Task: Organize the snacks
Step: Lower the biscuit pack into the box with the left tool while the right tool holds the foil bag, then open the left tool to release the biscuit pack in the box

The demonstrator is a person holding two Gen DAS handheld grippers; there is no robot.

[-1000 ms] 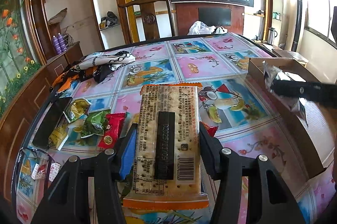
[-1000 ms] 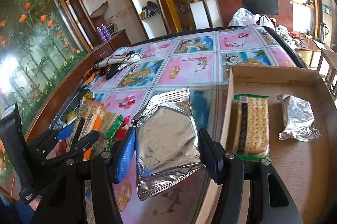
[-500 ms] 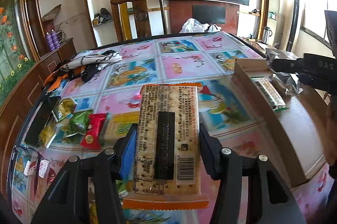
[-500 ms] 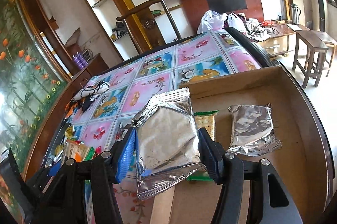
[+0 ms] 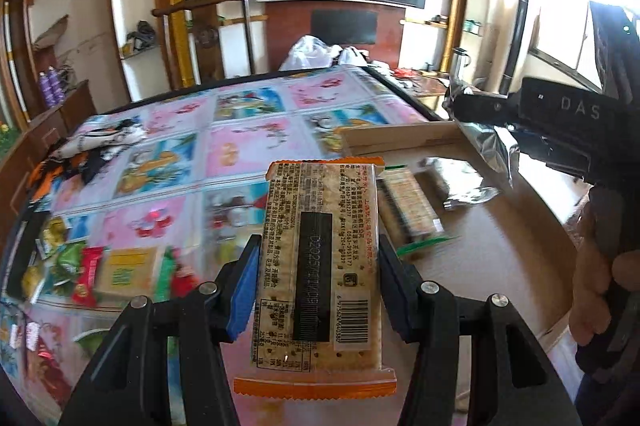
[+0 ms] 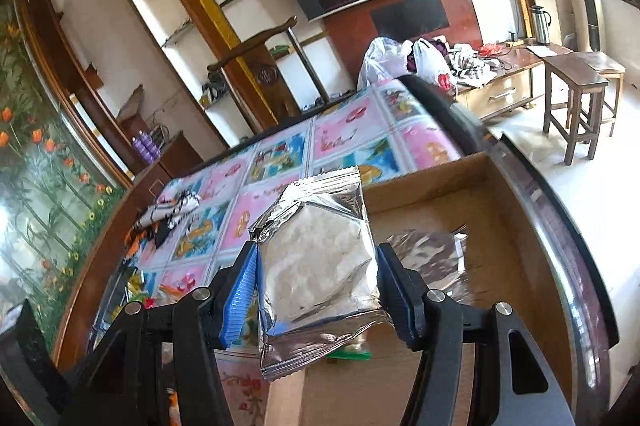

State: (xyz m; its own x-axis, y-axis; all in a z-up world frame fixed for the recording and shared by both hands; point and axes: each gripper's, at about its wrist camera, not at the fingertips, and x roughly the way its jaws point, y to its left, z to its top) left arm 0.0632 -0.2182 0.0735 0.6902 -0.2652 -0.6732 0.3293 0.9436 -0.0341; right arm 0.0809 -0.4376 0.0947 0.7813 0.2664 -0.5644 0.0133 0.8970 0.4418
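My left gripper is shut on an orange-edged cracker pack, held above the table near the left wall of the cardboard box. My right gripper is shut on a silver foil pouch, held over the box. Inside the box lie a green-edged cracker pack and another silver pouch, which also shows in the right wrist view. The right gripper shows in the left wrist view above the box, with the pouch hanging from it.
Several loose snack packets lie on the flowered tablecloth at the left. A patterned cloth lies at the far left of the table. A wooden chair stands behind the table. A stool stands on the floor to the right.
Both grippers have moved to the right with their packs. The right gripper now hangs further over the box; the left gripper has come closer to the box wall.
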